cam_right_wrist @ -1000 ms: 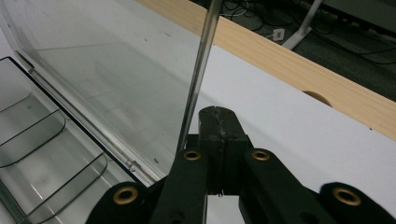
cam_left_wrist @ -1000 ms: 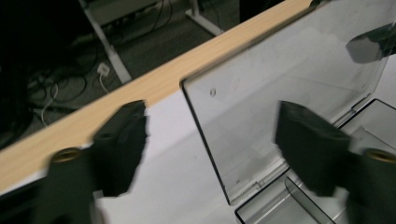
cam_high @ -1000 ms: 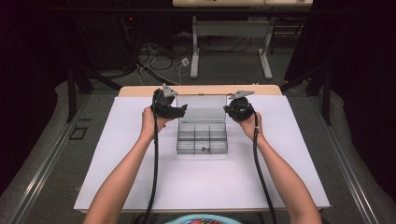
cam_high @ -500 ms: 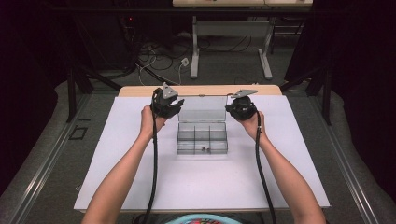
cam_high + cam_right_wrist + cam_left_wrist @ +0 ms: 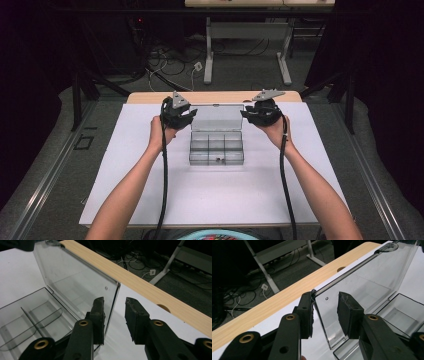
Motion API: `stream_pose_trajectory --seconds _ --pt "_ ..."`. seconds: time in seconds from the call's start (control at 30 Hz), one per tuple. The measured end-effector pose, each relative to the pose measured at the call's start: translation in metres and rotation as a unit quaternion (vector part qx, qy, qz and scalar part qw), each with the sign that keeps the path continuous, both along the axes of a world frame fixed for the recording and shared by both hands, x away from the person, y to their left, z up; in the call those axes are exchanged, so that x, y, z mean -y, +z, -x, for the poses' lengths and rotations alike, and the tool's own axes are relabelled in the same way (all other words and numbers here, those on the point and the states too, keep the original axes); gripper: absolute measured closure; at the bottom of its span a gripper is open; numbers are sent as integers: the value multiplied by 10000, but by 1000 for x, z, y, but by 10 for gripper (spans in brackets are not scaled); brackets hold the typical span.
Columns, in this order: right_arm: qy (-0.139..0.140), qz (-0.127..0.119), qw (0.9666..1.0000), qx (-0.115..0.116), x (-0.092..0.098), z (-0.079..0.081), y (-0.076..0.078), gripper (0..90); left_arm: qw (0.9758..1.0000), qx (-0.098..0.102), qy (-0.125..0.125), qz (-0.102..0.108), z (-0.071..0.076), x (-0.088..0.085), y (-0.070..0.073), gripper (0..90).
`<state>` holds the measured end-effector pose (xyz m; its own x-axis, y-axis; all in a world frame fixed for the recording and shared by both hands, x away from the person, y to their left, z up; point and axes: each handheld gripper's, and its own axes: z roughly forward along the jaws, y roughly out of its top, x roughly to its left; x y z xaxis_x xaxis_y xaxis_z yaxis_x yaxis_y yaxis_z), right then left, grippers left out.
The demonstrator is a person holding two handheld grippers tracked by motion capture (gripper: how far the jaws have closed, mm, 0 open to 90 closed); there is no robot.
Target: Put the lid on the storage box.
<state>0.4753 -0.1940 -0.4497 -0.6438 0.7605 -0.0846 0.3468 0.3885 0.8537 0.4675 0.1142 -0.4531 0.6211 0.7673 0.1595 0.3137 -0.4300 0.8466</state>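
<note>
Box (image 5: 216, 148) sits mid-table, its lid (image 5: 217, 118) upright. Your left gripper (image 5: 325, 312) and right gripper (image 5: 114, 317) straddle the lid's side edges, jaws parted, the right's just opening, steadying it without pinching.

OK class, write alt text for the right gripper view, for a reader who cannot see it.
Two black jaws of the right gripper stand apart around the side edge of an upright clear lid of a plastic compartment box; neither pad presses it. The box sits on a white table with a wooden strip behind, cables on the floor beyond.
</note>
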Motion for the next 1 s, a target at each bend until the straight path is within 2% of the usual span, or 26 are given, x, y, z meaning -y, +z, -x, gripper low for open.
stream_pose_trajectory --seconds 0.2,0.5,0.6,0.67,0.97,1.0 --pt "-15 37 9999 -108 -9 1 6 747 10000 -6 -53 -59 8 -1 0 654" --pt "69 317 9994 -74 -13 24 4 772 9997 -44 -214 -108 29 -3 -2 660" --pt "89 399 9991 -115 -14 32 3 770 9998 -79 -200 -33 36 -3 -5 660" --pt "115 432 9990 -84 -14 36 2 770 9996 -87 -234 -100 41 -3 -6 660" --pt "196 602 9980 -12 -14 55 -7 765 9993 -158 -308 -164 55 -3 -14 656" --pt "190 626 9978 -39 -14 57 -7 765 9991 -144 -332 -241 56 -3 -14 656"
